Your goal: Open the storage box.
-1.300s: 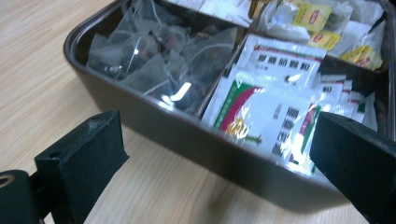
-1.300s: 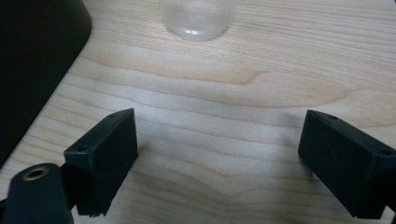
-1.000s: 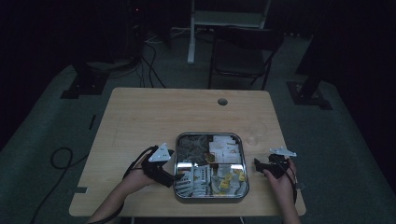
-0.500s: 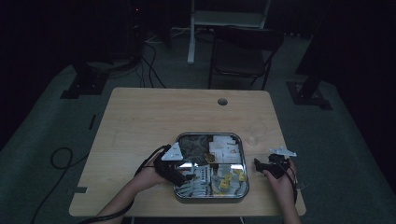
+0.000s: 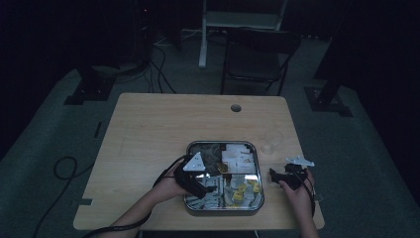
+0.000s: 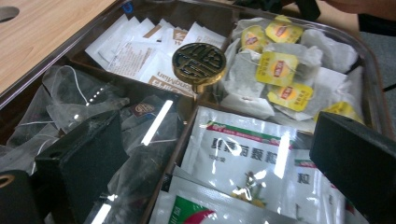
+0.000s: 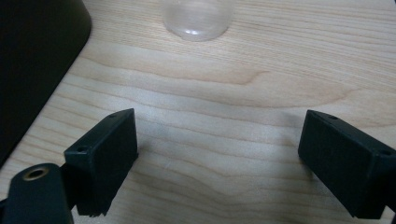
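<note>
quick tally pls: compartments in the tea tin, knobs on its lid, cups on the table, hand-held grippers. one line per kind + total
Compartments in the tea tin: 4
Round brass knob on the clear lid: 1
Clear cup on the table: 1
Hand-held grippers: 2, left hand-held gripper over the tin, right hand-held gripper over bare wood, both open
Total: 8

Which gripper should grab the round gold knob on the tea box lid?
Probably the left gripper: it hovers open over the tea box, knob straight ahead. The right gripper sits open beside the box.
</note>
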A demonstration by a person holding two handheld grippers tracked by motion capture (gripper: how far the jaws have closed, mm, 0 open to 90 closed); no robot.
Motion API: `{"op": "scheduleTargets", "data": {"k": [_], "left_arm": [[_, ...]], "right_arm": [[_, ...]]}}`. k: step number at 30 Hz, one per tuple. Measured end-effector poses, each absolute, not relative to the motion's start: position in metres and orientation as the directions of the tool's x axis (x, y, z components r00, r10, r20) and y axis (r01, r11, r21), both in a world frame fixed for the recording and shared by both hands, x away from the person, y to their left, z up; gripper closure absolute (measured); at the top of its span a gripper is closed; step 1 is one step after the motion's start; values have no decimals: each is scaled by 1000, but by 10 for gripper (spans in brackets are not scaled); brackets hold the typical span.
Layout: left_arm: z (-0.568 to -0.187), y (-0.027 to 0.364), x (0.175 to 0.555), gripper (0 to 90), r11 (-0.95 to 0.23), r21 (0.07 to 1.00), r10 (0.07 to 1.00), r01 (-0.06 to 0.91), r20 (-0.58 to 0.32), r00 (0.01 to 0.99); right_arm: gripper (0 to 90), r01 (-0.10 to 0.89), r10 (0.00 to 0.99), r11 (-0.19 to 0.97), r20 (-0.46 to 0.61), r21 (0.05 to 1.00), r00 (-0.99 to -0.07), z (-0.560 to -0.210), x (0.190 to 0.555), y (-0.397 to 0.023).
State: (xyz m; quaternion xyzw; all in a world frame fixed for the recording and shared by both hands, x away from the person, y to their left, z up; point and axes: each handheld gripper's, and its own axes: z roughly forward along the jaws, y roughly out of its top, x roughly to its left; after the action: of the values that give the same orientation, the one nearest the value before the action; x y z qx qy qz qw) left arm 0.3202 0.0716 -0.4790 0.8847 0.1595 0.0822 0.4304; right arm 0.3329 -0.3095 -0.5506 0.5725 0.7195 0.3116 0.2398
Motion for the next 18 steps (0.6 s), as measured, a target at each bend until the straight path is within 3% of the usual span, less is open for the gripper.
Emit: {"op": "scheduleTargets", "data": {"k": [18], "left_arm": [[-476, 50, 330, 56, -577, 782, 390, 237, 8, 921]], "right_arm": [[114, 674, 973, 150, 12, 723, -230, -551, 333, -310]]}}
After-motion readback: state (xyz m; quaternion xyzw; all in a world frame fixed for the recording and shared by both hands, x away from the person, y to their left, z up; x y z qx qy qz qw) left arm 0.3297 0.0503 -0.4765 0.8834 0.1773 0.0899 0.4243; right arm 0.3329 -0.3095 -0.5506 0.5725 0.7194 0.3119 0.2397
